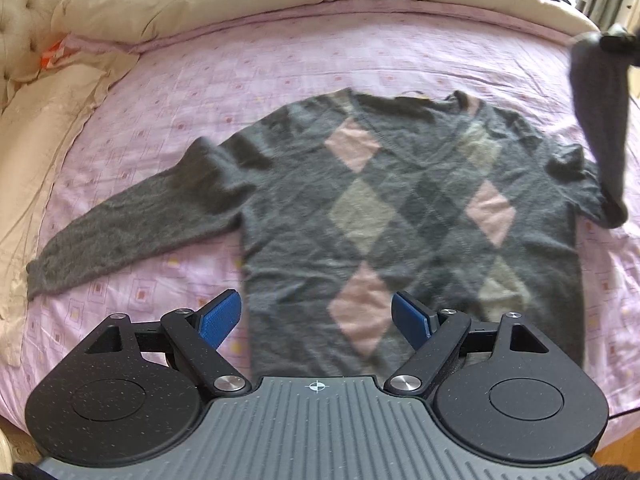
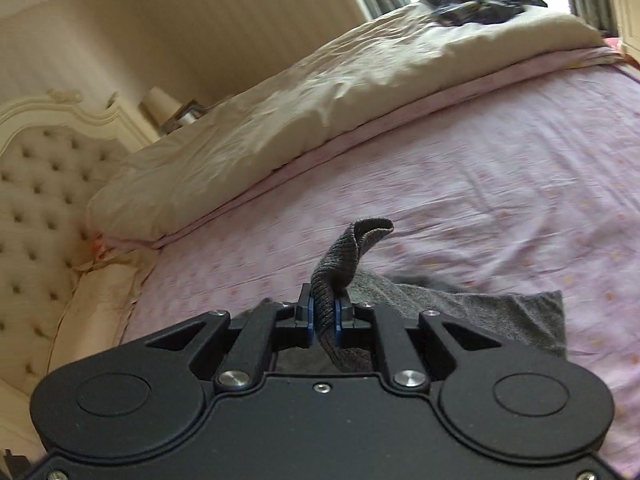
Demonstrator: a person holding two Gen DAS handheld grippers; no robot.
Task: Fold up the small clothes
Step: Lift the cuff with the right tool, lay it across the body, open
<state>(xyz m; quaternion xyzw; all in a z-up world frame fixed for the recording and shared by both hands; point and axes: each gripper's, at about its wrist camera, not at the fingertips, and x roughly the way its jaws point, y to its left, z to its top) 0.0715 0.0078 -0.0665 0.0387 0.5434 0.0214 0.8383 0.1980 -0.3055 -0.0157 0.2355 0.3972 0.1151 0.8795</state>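
The right claw [image 2: 324,318] is clamped on the cuff of the sweater's right sleeve [image 1: 600,120] and holds it raised; in my judgement the fold goes best if that sleeve is carried toward 9 o'clock across the chest and laid flat. The left claw [image 1: 316,316] hovers wide open and empty over the hem at 6 o'clock. The sweater [image 1: 400,208], grey with pink and pale diamonds, lies face up and slightly rumpled on the pink bed [image 1: 280,64], its left sleeve [image 1: 132,220] stretched toward 8 o'clock.

Sweater [image 1: 400,208] hem hidden behind left tongs [image 1: 316,316]; dark heap [image 2: 476,0] unidentifiable.
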